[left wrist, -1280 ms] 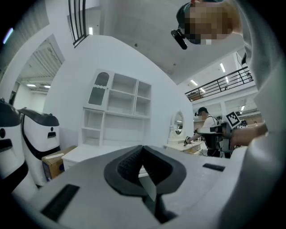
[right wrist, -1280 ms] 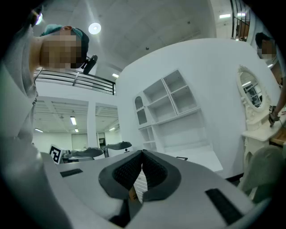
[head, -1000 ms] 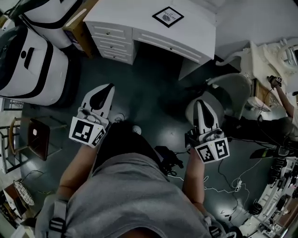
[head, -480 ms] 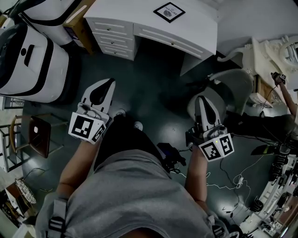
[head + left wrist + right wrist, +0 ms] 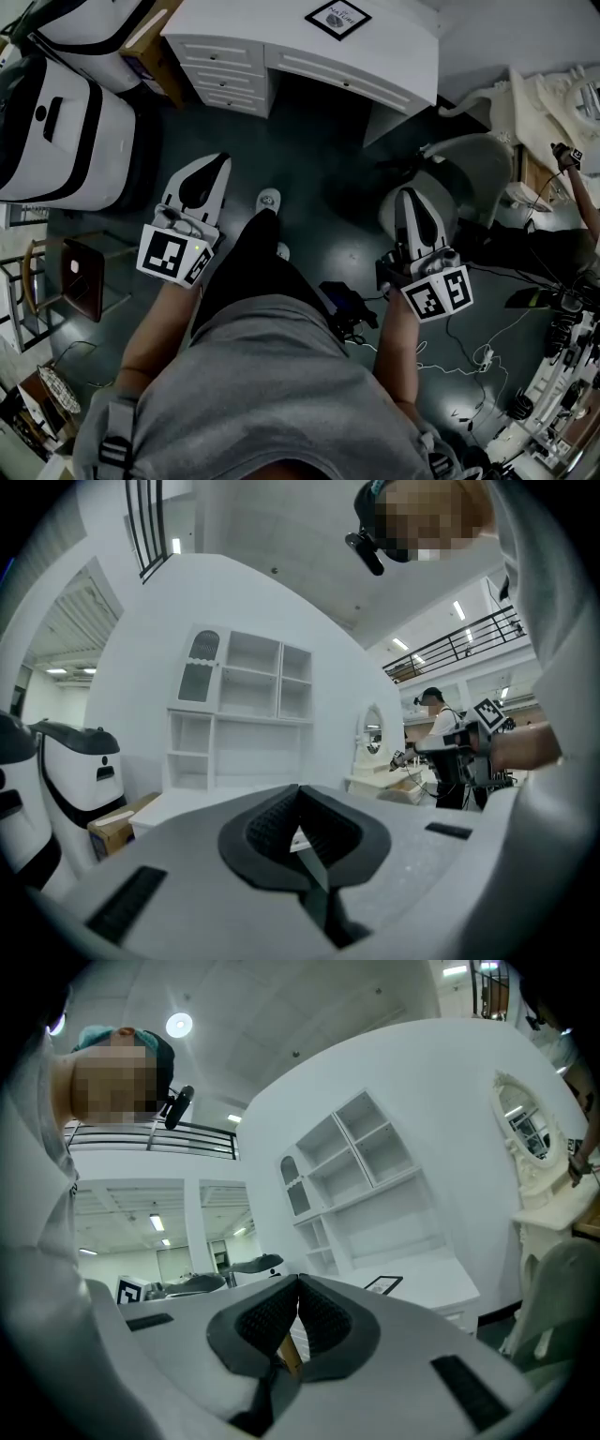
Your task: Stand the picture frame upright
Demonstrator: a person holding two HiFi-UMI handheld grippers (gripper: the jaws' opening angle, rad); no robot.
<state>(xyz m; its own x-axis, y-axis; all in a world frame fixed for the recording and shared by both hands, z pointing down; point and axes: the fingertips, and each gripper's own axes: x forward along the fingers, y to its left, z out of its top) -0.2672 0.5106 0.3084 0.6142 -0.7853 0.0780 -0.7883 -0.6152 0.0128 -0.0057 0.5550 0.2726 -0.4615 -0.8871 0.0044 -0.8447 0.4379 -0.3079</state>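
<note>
A person is standing short of a white desk (image 5: 394,47), one foot forward, apparently approaching it. The left gripper (image 5: 214,167) and right gripper (image 5: 410,195) are pointing level, both with jaws closed and empty, probably because nothing is in reach yet. The frame (image 5: 337,18) is lying flat on the desk, well ahead of both.

The picture frame (image 5: 337,18) lies flat on the desk (image 5: 246,24), a chair (image 5: 472,165) at its right.

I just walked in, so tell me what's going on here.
A person stands before a white desk with a gripper in each hand. The left gripper and right gripper are held out in front, jaws shut on nothing. The picture frame lies flat on the desk, not yet touched.
</note>
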